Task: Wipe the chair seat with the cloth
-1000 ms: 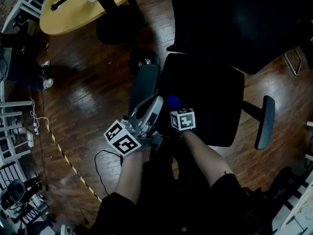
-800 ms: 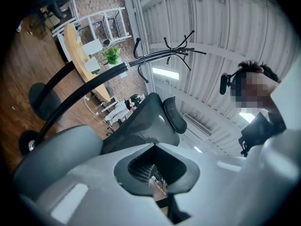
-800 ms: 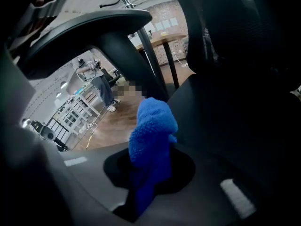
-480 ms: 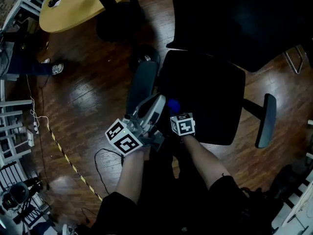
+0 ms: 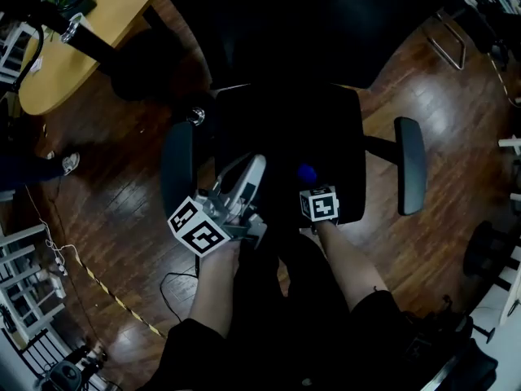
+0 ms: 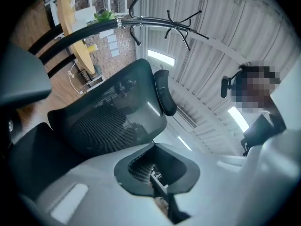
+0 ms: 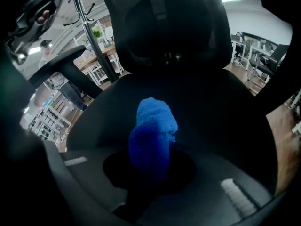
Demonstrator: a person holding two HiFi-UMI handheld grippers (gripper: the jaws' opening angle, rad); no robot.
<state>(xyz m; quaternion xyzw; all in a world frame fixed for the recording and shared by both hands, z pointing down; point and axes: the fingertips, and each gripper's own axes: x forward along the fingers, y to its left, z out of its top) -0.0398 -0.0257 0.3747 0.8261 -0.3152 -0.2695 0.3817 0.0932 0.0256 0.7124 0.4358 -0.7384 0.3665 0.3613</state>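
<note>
While the blue cloth [image 7: 153, 131] sits bunched in the right gripper's [image 5: 309, 187] clamped jaws, it points over the near edge of the chair seat [image 5: 277, 129], likely poised for a wiping stroke. The left gripper [image 5: 248, 173] idles at the seat's left side, out of the way (nothing visible in its jaws, gap unreadable).

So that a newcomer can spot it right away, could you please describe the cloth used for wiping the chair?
Start at the black office chair seat in the middle of the head view. Near its front part, the right hand-held gripper pinches a small, bunched-up cloth. It is the only bright blue thing against the dark seat.
</note>
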